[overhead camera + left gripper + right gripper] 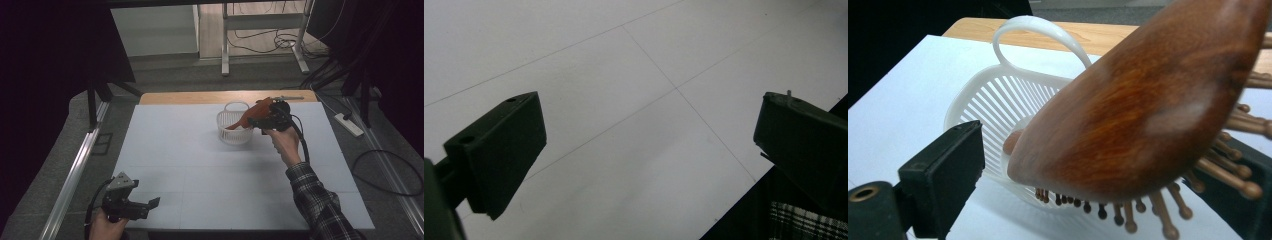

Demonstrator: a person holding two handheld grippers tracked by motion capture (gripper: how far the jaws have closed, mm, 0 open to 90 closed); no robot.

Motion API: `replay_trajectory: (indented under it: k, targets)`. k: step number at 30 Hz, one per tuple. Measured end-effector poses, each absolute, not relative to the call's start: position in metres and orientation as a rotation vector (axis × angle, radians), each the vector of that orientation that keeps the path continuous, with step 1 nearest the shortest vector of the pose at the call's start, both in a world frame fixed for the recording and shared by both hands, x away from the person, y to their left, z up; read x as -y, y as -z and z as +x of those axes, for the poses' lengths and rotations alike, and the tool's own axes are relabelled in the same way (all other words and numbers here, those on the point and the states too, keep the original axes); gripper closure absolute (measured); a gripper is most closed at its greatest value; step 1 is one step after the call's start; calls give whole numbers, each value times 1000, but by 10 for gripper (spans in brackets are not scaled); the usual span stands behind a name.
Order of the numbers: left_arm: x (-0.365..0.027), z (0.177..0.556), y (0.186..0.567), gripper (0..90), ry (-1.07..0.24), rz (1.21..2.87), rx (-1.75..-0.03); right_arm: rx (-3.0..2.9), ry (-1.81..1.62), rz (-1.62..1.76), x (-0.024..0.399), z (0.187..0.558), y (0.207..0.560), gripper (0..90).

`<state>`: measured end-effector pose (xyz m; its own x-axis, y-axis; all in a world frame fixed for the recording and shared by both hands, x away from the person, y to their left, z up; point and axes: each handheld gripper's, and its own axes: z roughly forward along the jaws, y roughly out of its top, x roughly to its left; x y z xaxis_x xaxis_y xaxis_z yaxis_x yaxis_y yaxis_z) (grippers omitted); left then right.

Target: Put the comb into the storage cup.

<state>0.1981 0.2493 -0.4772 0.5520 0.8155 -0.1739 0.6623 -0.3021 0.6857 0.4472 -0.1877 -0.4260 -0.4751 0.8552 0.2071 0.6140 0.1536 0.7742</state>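
A brown wooden hairbrush (256, 111) leans with its handle end inside a small white slatted basket (231, 131) that stands on the white table (200, 175), right of middle. My right gripper (256, 122) sits at the basket's right rim with the brush head between its jaws. In the right gripper view the brush's (1148, 100) wooden back faces the left jaw across a visible gap, and its bristles rest against the right jaw; the basket (993, 100) lies behind. My left gripper (150, 206) hovers at the table's near left corner, open, with nothing between its jaws (649, 150).
A wooden strip (200, 96) borders the table's far edge. Beyond it stand metal frame legs (225, 50) with cables on the floor. A power strip (350, 125) lies on the floor at the right. A plaid sleeve (320, 200) reaches over the table's near right.
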Motion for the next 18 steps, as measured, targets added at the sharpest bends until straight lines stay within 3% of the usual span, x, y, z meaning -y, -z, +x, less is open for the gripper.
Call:
replay_trajectory:
  k: [18]
  targets:
    - [-249,198,477,12,-268,2057,-1185,-2183,-1164,1341,193,439,417,32]
